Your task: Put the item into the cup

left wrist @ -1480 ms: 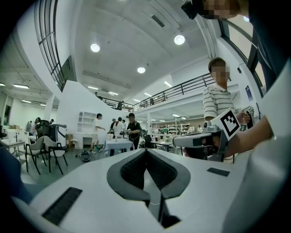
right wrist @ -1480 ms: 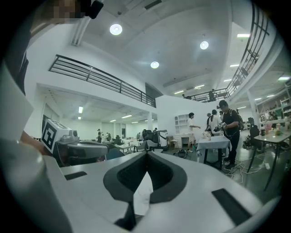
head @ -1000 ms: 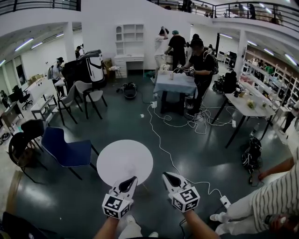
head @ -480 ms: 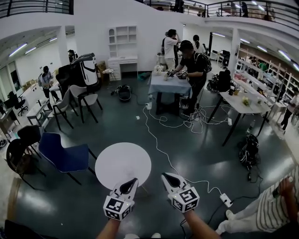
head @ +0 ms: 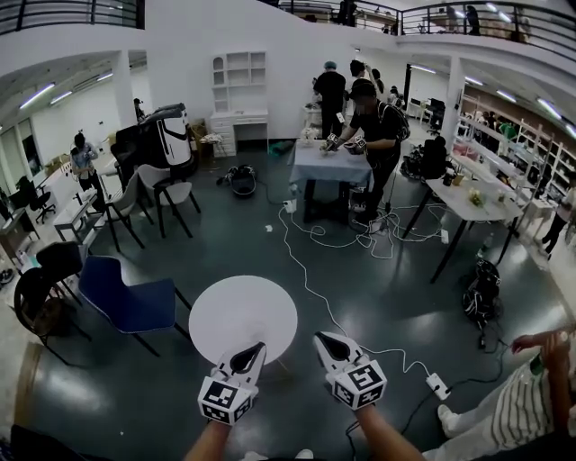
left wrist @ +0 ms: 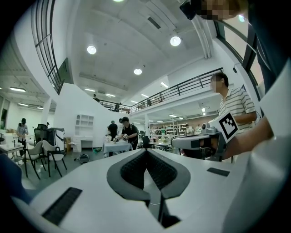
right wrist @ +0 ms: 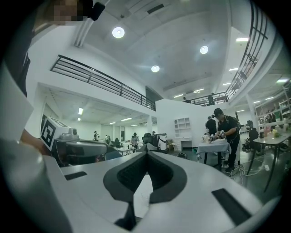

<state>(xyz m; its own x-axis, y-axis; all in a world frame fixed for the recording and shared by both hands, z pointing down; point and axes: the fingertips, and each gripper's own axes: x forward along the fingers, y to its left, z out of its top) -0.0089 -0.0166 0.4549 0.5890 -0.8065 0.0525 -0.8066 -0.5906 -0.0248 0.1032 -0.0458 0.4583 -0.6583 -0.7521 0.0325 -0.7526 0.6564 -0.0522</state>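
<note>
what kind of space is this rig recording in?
Probably an open lab or workshop hall, not a home: a railed mezzanine overhead, people working at a cloth-covered table, and cables and a power strip across the bare floor.

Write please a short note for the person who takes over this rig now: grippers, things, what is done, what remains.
Left gripper: jaws together, nothing between them, at the near edge of the round white table in the head view.
Right gripper: jaws together, empty, beside the left one, just right of the table.
Things: no cup and no item show in any view.
Done: nothing that I can see.
Left: find the item and the cup, pick up the item, put it into the cup.
</note>
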